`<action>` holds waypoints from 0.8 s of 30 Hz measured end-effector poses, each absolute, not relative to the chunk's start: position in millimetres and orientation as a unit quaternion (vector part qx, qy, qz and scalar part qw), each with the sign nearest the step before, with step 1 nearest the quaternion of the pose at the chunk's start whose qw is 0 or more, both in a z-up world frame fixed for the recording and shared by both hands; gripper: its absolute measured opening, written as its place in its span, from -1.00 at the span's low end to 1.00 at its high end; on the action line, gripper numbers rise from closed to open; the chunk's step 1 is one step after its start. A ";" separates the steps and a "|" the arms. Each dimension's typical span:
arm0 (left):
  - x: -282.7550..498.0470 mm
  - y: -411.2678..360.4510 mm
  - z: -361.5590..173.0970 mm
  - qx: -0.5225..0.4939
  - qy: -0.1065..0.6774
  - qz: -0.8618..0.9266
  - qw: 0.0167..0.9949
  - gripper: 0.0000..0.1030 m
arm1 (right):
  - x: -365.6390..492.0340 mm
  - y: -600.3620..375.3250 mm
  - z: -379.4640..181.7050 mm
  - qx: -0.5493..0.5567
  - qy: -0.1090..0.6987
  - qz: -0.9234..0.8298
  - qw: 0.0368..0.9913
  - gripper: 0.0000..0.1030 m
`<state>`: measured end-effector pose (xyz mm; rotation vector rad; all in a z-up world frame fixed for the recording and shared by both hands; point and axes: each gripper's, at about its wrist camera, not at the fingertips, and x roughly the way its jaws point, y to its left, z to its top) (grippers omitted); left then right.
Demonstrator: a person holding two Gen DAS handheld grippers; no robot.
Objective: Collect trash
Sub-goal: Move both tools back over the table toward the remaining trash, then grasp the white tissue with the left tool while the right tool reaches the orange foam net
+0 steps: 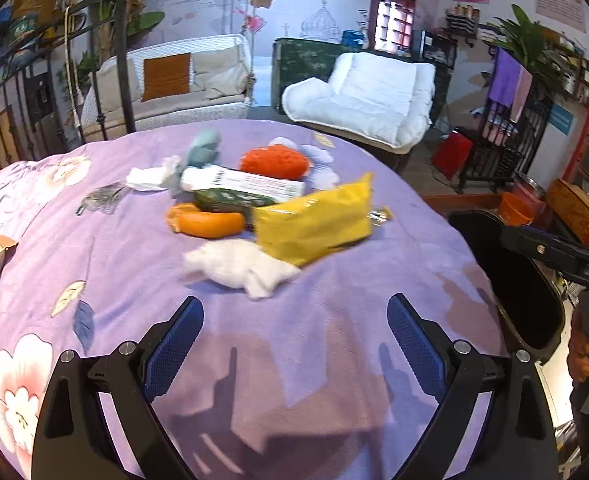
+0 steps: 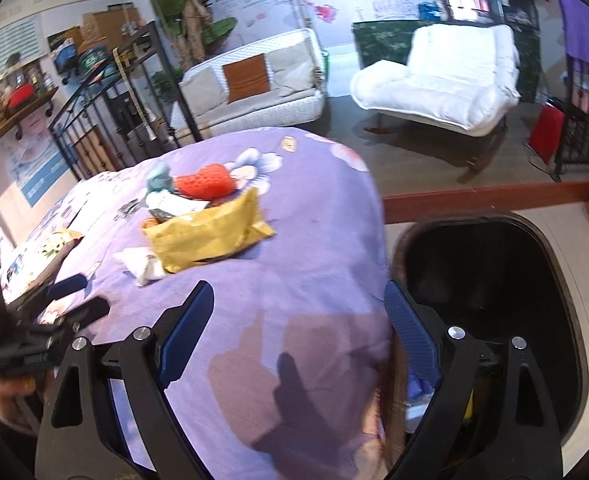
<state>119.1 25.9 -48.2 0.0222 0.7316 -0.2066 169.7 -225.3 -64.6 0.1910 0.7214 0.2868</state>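
On the purple floral bedspread (image 1: pixel 94 248), the litter pile runs from a white tissue (image 1: pixel 150 178) past an orange peel (image 1: pixel 208 222) to a yellow packet (image 1: pixel 318 224); printing on the white wrapper (image 1: pixel 246 184) seems too blurred to read. Both the left gripper (image 1: pixel 294 320) and right gripper (image 2: pixel 298 304) gape empty, the pile ahead of their tips, a black bin (image 2: pixel 490 288) at right

A lived-in room, half lounge, half shop: ahead of the tongs, past a bed (image 1: pixel 94 264) in floral purple, stand a white armchair (image 1: pixel 374 96), a wicker sofa (image 1: pixel 174 80) and postered walls (image 1: pixel 214 0).
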 end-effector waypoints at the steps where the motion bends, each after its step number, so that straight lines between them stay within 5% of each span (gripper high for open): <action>1: 124.3 33.7 -47.1 0.006 0.359 -0.098 0.928 0.79 | 172.4 -219.9 -63.1 0.088 0.351 0.148 0.921 0.68; 7: 155.7 59.5 -48.8 0.002 0.376 -0.105 0.921 0.79 | 186.5 -193.8 -56.4 0.066 0.353 0.180 0.916 0.68; 16: 188.0 59.0 -60.9 0.024 0.410 -0.124 0.903 0.52 | 194.4 -174.4 -57.3 0.048 0.358 0.196 0.912 0.68; 24: 186.9 51.6 -68.3 0.019 0.421 -0.138 0.896 0.04 | 199.0 -168.2 -59.2 0.046 0.362 0.199 0.909 0.68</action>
